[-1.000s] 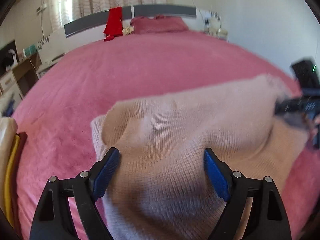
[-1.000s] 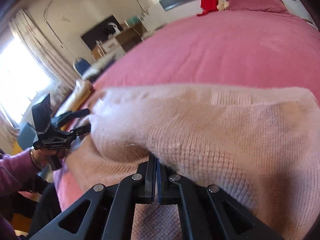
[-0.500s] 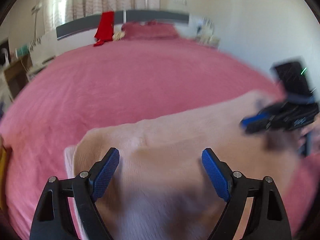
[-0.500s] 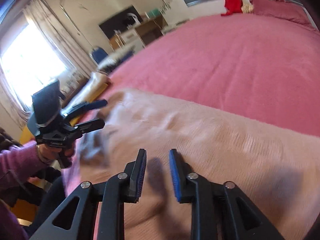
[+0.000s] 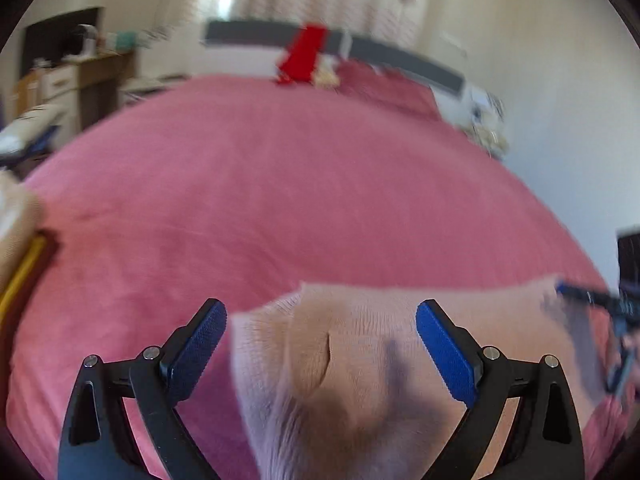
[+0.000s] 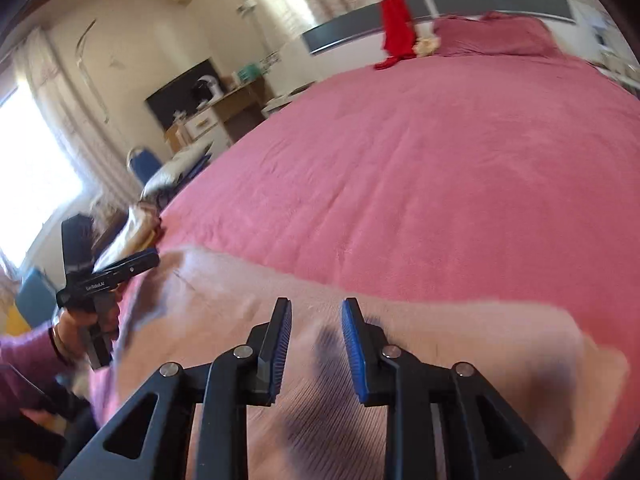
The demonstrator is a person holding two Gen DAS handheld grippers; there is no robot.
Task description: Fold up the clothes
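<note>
**Both grippers off the sweater, which lies on the bed**

From where I sit, the bed [image 6: 440, 168] fills both views, covered edge to edge in a pink spread. At its far end I see a grey headboard [image 6: 492, 4] with a red cloth [image 6: 396, 28] draped over it and a pink pillow [image 6: 496, 38] beside that.

The sweater [image 5: 360, 368], a pale peach knit, lies on the near part of the bed, right under both cameras. In the right wrist view it runs as a wide band [image 6: 460, 344] across the bottom of the frame, its far edge fairly straight against the spread.

My left gripper [image 5: 320, 352] is spread wide, its jaws having just been opening further. The blue pads stand apart above the sweater's left end with nothing pinched between them. In the right wrist view I see this same gripper [image 6: 120, 268] at the sweater's left edge, held in a hand [image 6: 84, 324] with a mauve sleeve [image 6: 24, 356].

My right gripper [image 6: 316, 344] is partly spread, jaws just been opening too. The sweater lies below the gap; the pads do not press on it. The left wrist view catches it only as a blur [image 5: 592, 300] at the sweater's right end.
</note>
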